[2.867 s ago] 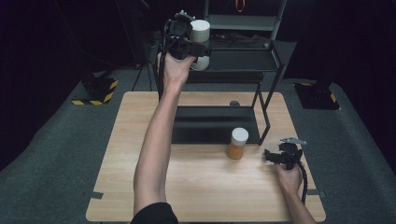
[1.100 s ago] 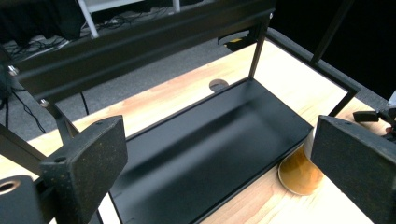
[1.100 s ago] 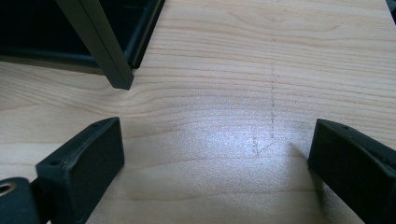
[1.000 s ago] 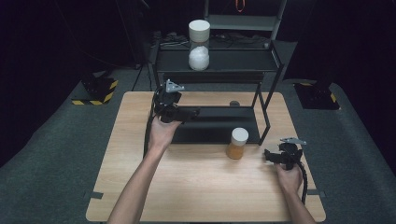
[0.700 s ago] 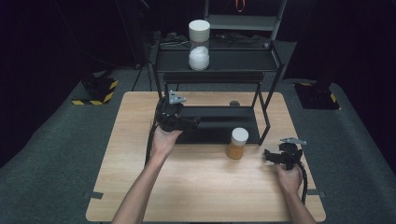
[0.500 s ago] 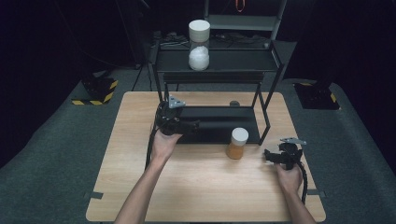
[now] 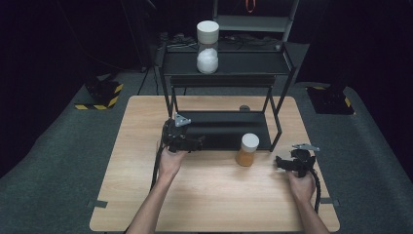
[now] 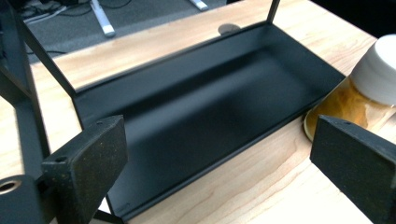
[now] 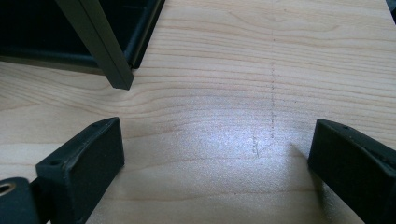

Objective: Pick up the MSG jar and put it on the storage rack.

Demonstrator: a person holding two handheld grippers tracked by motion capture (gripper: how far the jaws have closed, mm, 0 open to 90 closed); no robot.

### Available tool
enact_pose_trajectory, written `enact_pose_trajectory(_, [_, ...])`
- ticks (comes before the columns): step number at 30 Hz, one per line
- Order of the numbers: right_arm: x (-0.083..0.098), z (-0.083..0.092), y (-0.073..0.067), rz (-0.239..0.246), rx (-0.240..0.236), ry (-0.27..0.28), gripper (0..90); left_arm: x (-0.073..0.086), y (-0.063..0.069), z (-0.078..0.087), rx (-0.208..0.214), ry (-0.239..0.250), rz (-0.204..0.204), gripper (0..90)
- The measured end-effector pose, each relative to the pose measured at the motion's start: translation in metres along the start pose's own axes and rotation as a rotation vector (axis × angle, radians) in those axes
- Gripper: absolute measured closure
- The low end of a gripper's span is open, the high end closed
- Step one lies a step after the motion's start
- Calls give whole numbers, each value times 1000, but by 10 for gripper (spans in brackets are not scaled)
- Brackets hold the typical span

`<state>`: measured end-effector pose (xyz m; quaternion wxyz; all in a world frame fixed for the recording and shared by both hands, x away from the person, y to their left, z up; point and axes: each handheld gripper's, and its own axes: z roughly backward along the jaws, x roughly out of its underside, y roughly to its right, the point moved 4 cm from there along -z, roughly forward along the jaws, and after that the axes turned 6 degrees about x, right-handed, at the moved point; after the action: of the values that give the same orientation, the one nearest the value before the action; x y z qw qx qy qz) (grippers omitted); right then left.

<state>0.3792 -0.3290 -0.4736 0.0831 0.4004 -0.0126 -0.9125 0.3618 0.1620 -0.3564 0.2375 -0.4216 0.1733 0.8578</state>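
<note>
Hovering your left tongs (image 7: 195, 143) wide and empty by the amber jar (image 7: 247, 150), you risk toppling it if one jaw clips its white lid, right tongs (image 7: 281, 162) gaping idle.

floor (image 7: 53, 161): grey carpet | table (image 7: 214, 204): light wood | surroundings: dark

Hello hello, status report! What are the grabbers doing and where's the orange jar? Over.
Left hand-held gripper open, empty, by the black metal rack's bottom tray. Right hand-held gripper open, resting on wood. Amber white-lidded jar upright between them, untouched. Path clear.
</note>
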Motion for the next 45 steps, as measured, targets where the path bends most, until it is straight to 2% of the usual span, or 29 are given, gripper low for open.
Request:
enact_pose_trajectory(12, [0, 0, 0, 0, 0, 0, 26, 20, 2, -15, -14, -26, 7, 41])
enact_pose_trajectory(16, [0, 0, 0, 0, 0, 0, 26, 33, 2, -27, -33, -53, 21, 44])
enact_pose_trajectory(20, [0, 0, 0, 0, 0, 1, 26, 40, 1, -34, -27, -66, 37, 45])
enact_pose_trajectory(22, [0, 0, 0, 0, 0, 1, 26, 49, 1, -41, -32, -81, 47, 44])
enact_pose_trajectory(26, [0, 0, 0, 0, 0, 0, 26, 56, 3, -47, -41, -93, 52, 45])
enact_pose_trajectory(35, [0, 0, 0, 0, 0, 1, 26, 73, 6, -63, -57, -114, 74, 46])
enact_pose_trajectory(45, [0, 0, 0, 0, 0, 0, 26, 84, 9, -74, -78, -115, 90, 46])
